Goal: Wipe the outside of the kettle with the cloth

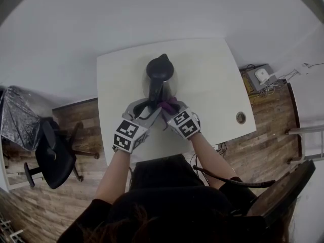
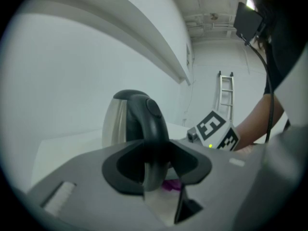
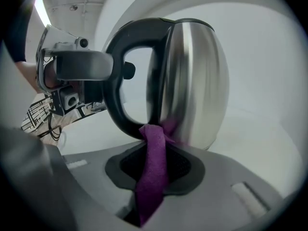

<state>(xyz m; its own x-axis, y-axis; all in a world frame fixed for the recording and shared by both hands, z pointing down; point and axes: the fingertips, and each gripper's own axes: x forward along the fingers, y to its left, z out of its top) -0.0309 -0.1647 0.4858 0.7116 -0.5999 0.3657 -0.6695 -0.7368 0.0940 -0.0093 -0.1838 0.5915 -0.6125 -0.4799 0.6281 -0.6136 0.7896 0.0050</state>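
Standing upright near the middle of the white table (image 1: 217, 80), somewhat toward its far edge, is the steel kettle (image 1: 161, 76). The left gripper (image 2: 155, 173) is clamped on the kettle's black handle (image 2: 151, 124), on the side facing the near edge. The right gripper (image 3: 153, 172) is closed on a purple cloth (image 3: 154, 148), pinched between its jaws. The cloth's free end touches the lower kettle wall, just beside the handle's base. The two grippers sit close together.
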